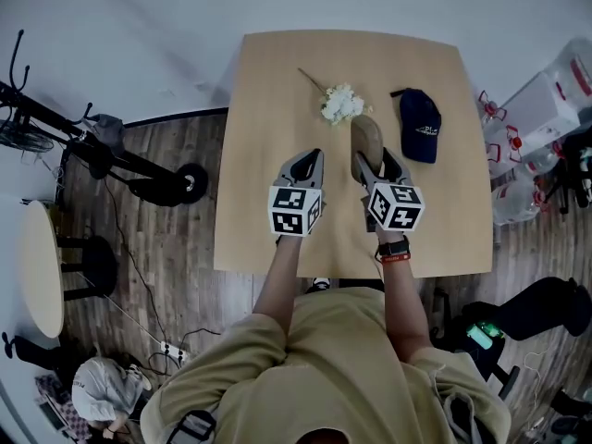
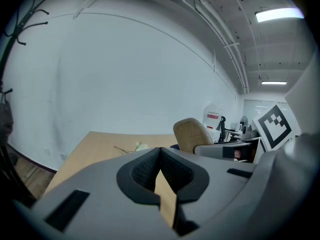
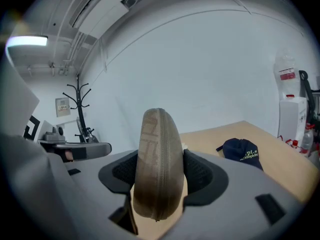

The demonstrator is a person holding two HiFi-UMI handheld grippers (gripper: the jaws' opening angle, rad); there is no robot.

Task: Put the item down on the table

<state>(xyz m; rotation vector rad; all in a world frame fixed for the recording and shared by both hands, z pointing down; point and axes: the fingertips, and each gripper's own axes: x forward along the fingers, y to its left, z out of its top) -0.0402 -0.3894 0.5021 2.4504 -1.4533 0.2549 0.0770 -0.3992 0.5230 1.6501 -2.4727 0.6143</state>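
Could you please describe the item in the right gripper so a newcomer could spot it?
On the wooden table, look between the white flowers and the navy cap, where the right gripper grips a case. It is tan, oval and zipped round its edge, the only thing held.

Table (image 1: 268, 109) lies bare along its left; flowers (image 1: 341, 104) and cap (image 1: 419, 126) obstruct centre and right.

Navy cap (image 1: 420, 125) & wht flowers (image 1: 341, 104)
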